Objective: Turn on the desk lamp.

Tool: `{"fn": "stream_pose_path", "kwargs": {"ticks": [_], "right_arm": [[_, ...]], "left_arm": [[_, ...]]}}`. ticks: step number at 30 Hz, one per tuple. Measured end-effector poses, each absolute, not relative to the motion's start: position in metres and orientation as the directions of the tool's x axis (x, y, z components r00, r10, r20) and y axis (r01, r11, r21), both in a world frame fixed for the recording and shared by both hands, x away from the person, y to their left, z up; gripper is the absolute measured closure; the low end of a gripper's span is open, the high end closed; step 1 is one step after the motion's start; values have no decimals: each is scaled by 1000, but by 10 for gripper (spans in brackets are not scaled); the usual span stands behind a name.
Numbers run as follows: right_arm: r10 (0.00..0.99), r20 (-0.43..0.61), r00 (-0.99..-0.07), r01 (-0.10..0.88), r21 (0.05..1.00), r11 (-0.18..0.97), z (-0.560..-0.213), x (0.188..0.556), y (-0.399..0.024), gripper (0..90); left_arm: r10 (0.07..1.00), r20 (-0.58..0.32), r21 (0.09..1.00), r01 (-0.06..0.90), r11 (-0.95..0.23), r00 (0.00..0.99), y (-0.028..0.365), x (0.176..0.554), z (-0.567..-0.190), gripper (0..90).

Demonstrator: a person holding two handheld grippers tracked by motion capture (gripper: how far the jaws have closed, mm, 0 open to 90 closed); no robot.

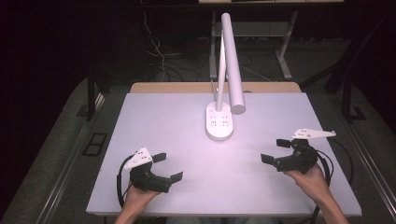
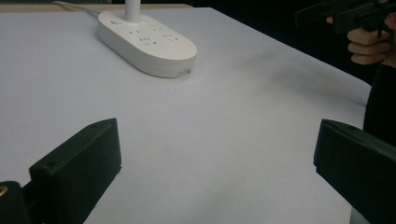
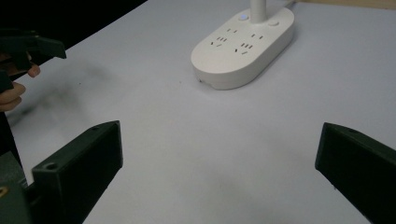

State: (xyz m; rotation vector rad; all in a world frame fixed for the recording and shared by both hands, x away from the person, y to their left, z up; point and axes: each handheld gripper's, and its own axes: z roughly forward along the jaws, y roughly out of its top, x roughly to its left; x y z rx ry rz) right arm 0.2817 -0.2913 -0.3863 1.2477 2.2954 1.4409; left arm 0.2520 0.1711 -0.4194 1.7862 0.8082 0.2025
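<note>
A white desk lamp (image 1: 229,70) stands at the far middle of the pale table (image 1: 163,116), its oval base (image 1: 219,122) carrying rows of power sockets and its long tube head angled down to the right of the stem. The left gripper (image 1: 168,167) hovers over the near left part of the table, its jaws spread wide with nothing between them. The right gripper (image 1: 275,150) hovers over the near right part, jaws likewise wide apart and empty. Both point inward, well apart from the base, which lies between them and farther off. A hand (image 1: 140,196) holds each one from the near edge.
</note>
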Motion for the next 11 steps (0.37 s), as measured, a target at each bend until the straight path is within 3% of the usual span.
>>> {"fn": "stream_pose_path", "kwargs": {"ticks": [11], "right_arm": [[728,298,-618,577,801,162,-414,253,-299,6]], "left_arm": [[612,-247,892,423,-160,751,171,253,-420,0]]}}
